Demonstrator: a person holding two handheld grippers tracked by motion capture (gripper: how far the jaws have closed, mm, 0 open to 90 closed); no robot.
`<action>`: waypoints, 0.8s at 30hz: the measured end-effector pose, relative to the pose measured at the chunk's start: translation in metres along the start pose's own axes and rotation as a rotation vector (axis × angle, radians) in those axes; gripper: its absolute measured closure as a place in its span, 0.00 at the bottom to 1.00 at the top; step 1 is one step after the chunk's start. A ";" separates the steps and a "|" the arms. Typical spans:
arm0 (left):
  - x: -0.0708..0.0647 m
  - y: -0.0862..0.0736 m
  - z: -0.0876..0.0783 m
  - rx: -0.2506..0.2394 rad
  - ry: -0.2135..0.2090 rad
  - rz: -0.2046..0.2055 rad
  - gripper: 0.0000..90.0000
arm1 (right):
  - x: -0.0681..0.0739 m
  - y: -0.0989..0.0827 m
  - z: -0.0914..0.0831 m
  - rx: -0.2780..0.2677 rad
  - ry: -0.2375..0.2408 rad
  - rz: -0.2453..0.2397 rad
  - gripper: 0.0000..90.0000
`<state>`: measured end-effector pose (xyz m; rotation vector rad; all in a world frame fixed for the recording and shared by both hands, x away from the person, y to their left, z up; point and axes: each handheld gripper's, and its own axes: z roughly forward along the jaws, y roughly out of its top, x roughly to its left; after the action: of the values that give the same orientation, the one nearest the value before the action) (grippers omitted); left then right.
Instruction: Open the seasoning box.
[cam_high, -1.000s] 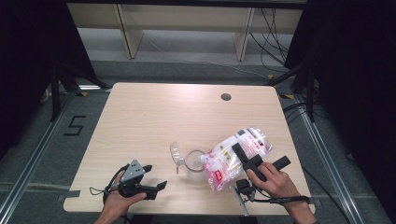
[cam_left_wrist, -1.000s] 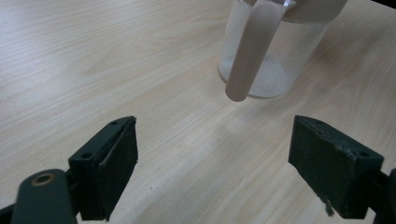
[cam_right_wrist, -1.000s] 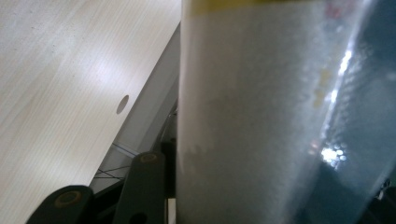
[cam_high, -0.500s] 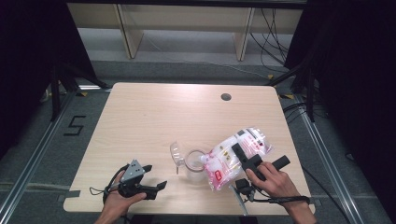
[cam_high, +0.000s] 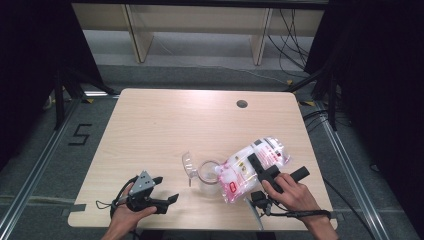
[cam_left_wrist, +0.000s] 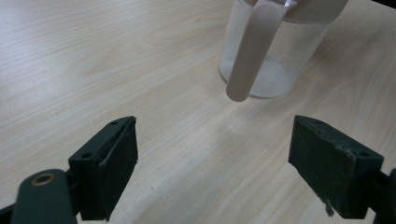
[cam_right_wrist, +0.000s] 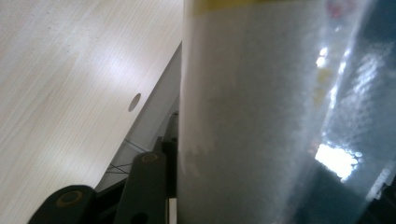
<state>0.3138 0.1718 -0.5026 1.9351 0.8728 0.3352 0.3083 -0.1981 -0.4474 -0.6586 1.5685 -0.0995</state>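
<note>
A clear plastic bag of white grains (cam_high: 252, 165) with red print lies tilted, its lower end over the mouth of a clear glass jar (cam_high: 209, 172). My right gripper (cam_high: 277, 168) is shut on the bag's upper part, one black jaw lying across its top. In the right gripper view the bag (cam_right_wrist: 280, 116) spans the space between the jaws. My left gripper (cam_high: 167, 190) rests open near the table's front left with nothing in it. In the left gripper view the jar (cam_left_wrist: 273, 60) stands ahead of the open gripper (cam_left_wrist: 212, 140), white grains at its bottom, a pale strip (cam_left_wrist: 250, 56) hanging down its front.
A clear lid (cam_high: 187, 163) stands open at the jar's left. The light wooden table (cam_high: 165, 125) has a round cable hole (cam_high: 242, 104) near its far right edge. Black frames and cables flank the table; shelving stands behind it.
</note>
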 end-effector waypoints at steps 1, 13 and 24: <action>0.000 0.000 0.000 -0.002 -0.002 0.002 0.17 | 0.000 0.000 0.000 -0.001 0.000 0.000 0.71; 0.000 0.000 0.000 -0.003 0.000 -0.007 0.17 | -0.003 0.000 0.002 -0.005 0.024 -0.004 0.71; 0.000 0.000 0.000 -0.004 -0.002 -0.018 0.17 | -0.008 -0.001 0.003 0.014 0.053 -0.030 0.71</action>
<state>0.3137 0.1719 -0.5031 1.9228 0.8867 0.3240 0.3114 -0.1944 -0.4399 -0.6730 1.6078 -0.1510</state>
